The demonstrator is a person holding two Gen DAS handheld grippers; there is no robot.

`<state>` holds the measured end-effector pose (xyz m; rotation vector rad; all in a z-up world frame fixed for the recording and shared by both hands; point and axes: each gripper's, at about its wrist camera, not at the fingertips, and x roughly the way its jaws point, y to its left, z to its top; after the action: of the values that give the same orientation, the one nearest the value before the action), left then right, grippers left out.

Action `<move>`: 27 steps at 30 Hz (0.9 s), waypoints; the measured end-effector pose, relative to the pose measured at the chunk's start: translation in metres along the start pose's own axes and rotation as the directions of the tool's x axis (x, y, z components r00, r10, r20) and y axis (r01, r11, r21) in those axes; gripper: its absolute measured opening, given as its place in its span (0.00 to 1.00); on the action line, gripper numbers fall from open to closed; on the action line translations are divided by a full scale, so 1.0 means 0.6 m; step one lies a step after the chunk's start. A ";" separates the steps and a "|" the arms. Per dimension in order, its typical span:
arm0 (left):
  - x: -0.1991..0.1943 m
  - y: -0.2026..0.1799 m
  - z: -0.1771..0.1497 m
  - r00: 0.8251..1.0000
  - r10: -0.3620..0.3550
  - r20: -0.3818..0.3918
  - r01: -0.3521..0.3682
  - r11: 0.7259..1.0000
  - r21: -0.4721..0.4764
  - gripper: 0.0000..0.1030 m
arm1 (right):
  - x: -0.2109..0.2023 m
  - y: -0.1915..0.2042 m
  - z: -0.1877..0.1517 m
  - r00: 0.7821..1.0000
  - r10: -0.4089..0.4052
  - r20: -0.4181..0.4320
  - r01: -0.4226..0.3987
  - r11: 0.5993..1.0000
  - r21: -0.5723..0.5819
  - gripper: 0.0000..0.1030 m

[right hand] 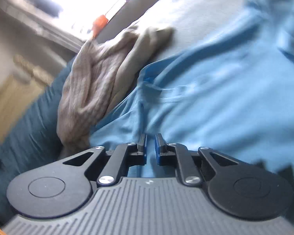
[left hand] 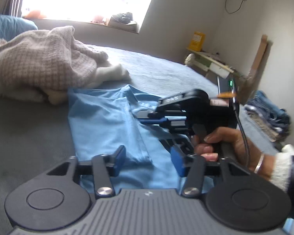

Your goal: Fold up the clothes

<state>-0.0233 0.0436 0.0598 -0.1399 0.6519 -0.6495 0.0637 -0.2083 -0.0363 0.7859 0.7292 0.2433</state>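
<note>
A light blue shirt (left hand: 105, 117) lies spread on the bed, partly folded over itself. My left gripper (left hand: 148, 158) hovers just above its near part, fingers wide open with nothing between them. A hand (left hand: 223, 145) holds my right gripper (left hand: 147, 115), which points left with its fingers low on the shirt's middle. In the right wrist view the blue shirt (right hand: 215, 82) fills the frame, and my right gripper (right hand: 151, 143) stands nearly closed with a ridge of the blue fabric pinched between its blue pads (right hand: 158, 150).
A beige knitted garment (left hand: 39, 62) is heaped over white cloth (left hand: 111, 72) at the shirt's far left; the beige knit (right hand: 88, 86) also shows in the right wrist view. Folded jeans (left hand: 270, 117) are stacked at the right. A cluttered shelf (left hand: 209, 62) stands by the wall.
</note>
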 end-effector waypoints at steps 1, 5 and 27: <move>-0.012 -0.001 -0.008 1.000 0.003 -0.002 -0.003 1.000 0.000 0.52 | -0.002 0.008 0.002 1.000 0.003 -0.001 -0.003 1.000 -0.028 0.09; -0.019 0.013 -0.016 0.995 0.096 -0.032 -0.095 0.995 0.026 0.50 | -0.009 0.038 0.008 1.000 0.015 -0.007 -0.016 0.990 -0.140 0.12; 0.055 0.054 -0.030 0.979 0.195 -0.066 -0.196 0.981 -0.007 0.21 | 0.182 0.197 -0.015 0.986 -0.155 -0.068 0.066 0.722 -0.689 0.05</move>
<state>0.0028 0.0506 0.0182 -0.0659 0.7229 -0.4613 0.1446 -0.0712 -0.0107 0.0082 0.7250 0.4248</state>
